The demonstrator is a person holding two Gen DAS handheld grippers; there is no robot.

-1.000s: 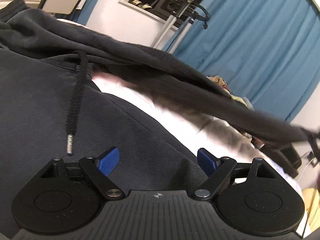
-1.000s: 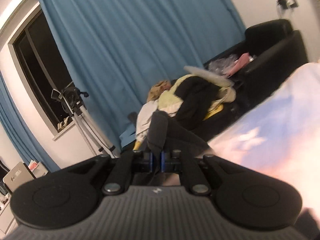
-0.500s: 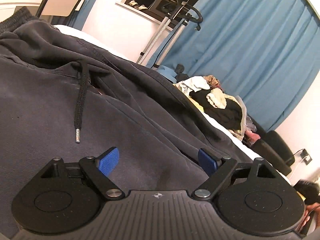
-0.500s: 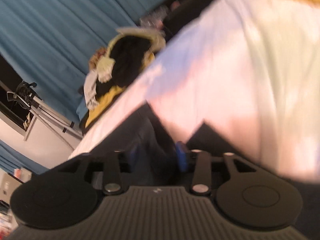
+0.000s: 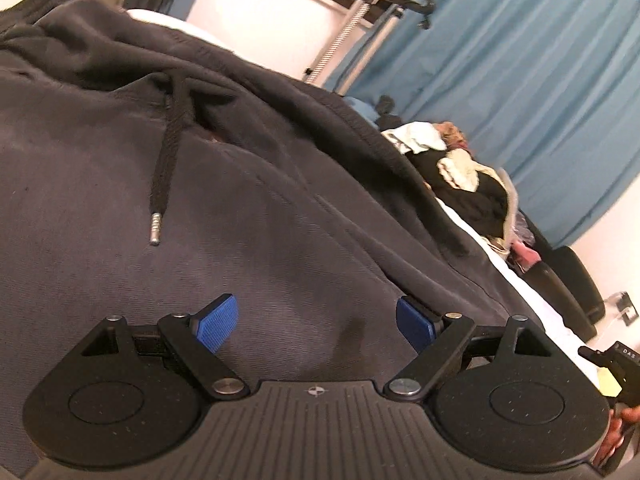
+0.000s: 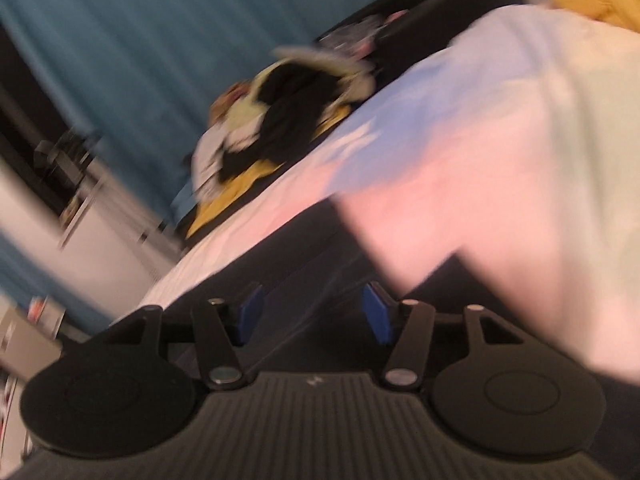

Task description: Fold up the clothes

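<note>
Hoodie (image 5: 280, 208) lies spread across the bed (image 6: 500, 160), directly beneath the left gripper (image 5: 316, 320), fingers wide apart and empty, while the right gripper (image 6: 312, 312), fingers opening, hovers over its dark edge.

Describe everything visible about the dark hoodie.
The hoodie is dark charcoal, a soft, faintly ribbed cotton-like knit, spread out on the white bed and filling most of the left wrist view. A black braided drawstring hangs from a collar eyelet and ends in a silver metal tip. Folds bunch near the neck, with a ribbed hem or cuff at the far left. The left claw hovers open over its front; contact is unclear.
</note>
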